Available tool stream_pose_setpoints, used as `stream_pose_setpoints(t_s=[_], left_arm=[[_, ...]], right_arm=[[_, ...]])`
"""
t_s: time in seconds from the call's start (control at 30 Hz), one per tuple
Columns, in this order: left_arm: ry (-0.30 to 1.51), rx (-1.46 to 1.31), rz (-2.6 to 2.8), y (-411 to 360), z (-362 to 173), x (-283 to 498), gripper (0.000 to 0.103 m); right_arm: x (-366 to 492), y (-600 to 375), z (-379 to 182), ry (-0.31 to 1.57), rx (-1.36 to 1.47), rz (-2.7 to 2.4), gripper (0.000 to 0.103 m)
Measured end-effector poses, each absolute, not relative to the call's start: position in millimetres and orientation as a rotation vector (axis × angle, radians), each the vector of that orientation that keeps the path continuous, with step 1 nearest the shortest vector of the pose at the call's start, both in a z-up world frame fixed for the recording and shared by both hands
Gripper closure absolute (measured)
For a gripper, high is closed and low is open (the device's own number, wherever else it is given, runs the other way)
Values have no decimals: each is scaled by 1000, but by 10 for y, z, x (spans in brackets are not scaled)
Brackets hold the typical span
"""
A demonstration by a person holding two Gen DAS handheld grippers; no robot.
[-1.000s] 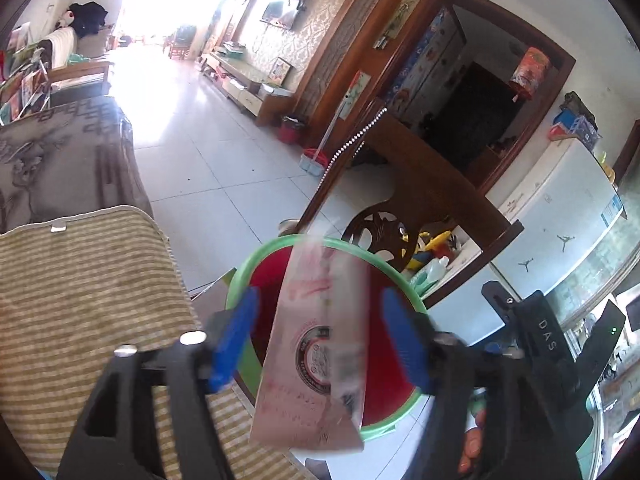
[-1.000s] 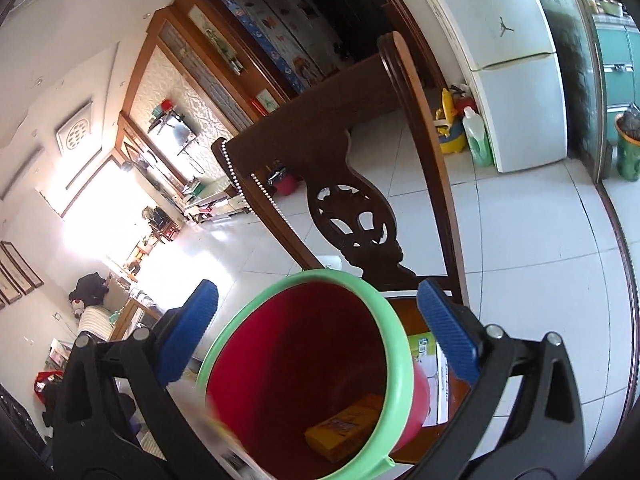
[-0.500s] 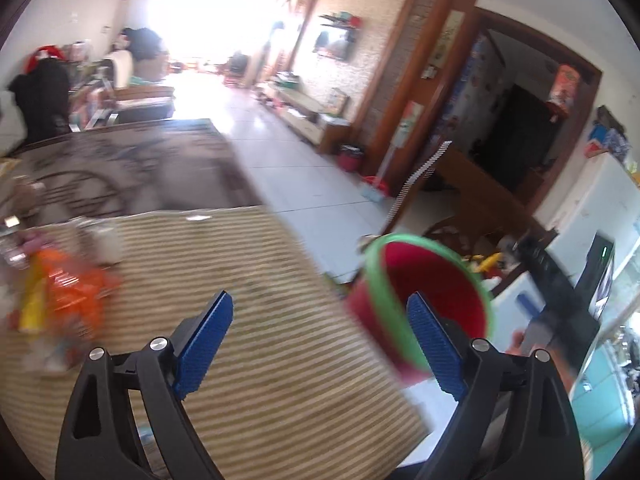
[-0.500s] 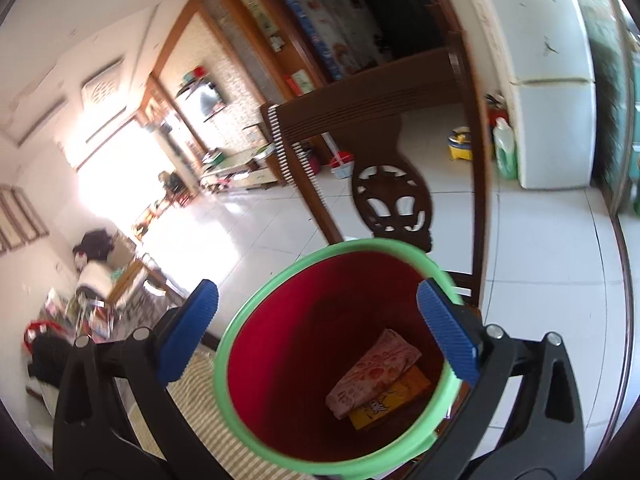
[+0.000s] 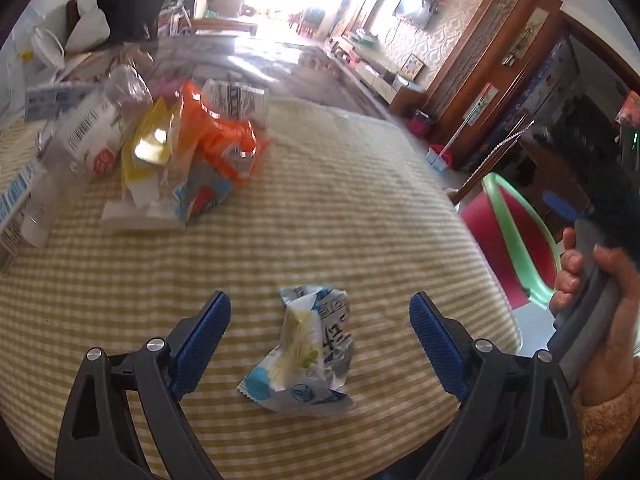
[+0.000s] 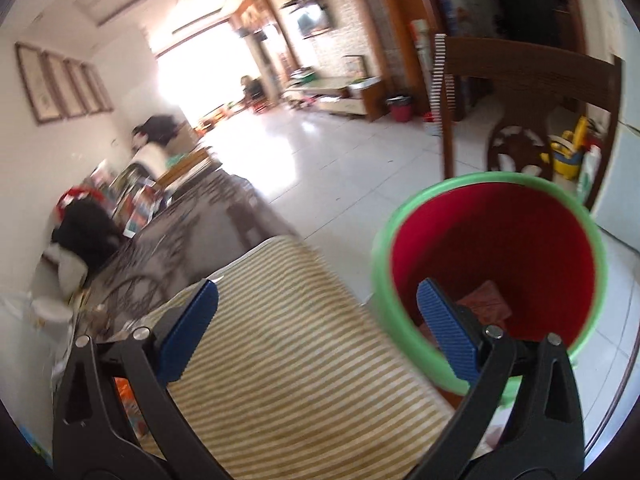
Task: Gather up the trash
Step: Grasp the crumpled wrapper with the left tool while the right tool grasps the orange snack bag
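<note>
My left gripper (image 5: pixel 320 344) is spread wide astride the crumpled wrapper (image 5: pixel 306 350) to grab it; my right gripper (image 6: pixel 316 332), also wide, empty, waits beside the red bin (image 6: pixel 492 256)

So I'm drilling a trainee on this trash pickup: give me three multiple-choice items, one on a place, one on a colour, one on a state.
1. Where does the crumpled wrapper lie?
A. in the bin
B. on the striped cloth, between the left claw's fingers
C. on the floor

2. What colour is the bin inside?
A. red
B. blue
C. white

3. How is the left claw?
A. shut on the wrapper
B. shut and empty
C. open

Key: 1 B, it rests on the cloth between the blue pads. 2 A, red wall under a green rim. 3 C, the pads stand wide, clear of the wrapper.
</note>
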State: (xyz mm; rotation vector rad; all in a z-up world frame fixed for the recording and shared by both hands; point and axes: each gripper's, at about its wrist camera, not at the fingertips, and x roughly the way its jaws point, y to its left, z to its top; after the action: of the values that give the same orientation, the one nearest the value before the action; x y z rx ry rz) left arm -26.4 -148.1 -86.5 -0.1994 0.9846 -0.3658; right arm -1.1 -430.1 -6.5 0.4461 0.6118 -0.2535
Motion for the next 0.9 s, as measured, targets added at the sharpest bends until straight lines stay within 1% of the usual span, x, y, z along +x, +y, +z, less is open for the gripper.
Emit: stream_pose_setpoints(t_s=[0.13,0.17,0.2,0.23,0.27,0.3,0.33,0.37,0.7,0.77,0.9], left_arm=[[1022,-192,-390,-1526,-1038,-256,18],[1035,-196,-399,-1536,-1087,-272,25],[1053,-204,-415,-1555,-1143,-268,35],[1068,-210,-429,-1562,-1200,-264,41],[1081,-214,-439,-1577,-1243,-264,52],[1074,-204,-436,-1558,-1268,-292,60],[1069,-196,-440,-1540,-1262,-299,71],[1077,-204,-450,-1523,-1266,-300,74],[930,-423,-199,-432,-907,-295,74],[928,-449,-173,-320,-919,-296,74],[940,-480,-169,-230,-952,-294,74]], right_arm=[[165,-3849,-48,642,352,-125,5],[212,-3754,-48,652,345,-93,5],[279,-3624,-55,667,328,-42,5],[327,-3528,-57,677,312,-13,5],[385,-3429,-70,691,297,15,5],[423,-3362,-80,703,290,36,5],[472,-3284,-101,720,284,64,5],[520,-3211,-134,740,287,94,5],[1003,-2534,-697,1006,395,305,5],[1068,-2454,-815,1048,439,329,5],[1139,-2305,-909,1068,466,360,5]])
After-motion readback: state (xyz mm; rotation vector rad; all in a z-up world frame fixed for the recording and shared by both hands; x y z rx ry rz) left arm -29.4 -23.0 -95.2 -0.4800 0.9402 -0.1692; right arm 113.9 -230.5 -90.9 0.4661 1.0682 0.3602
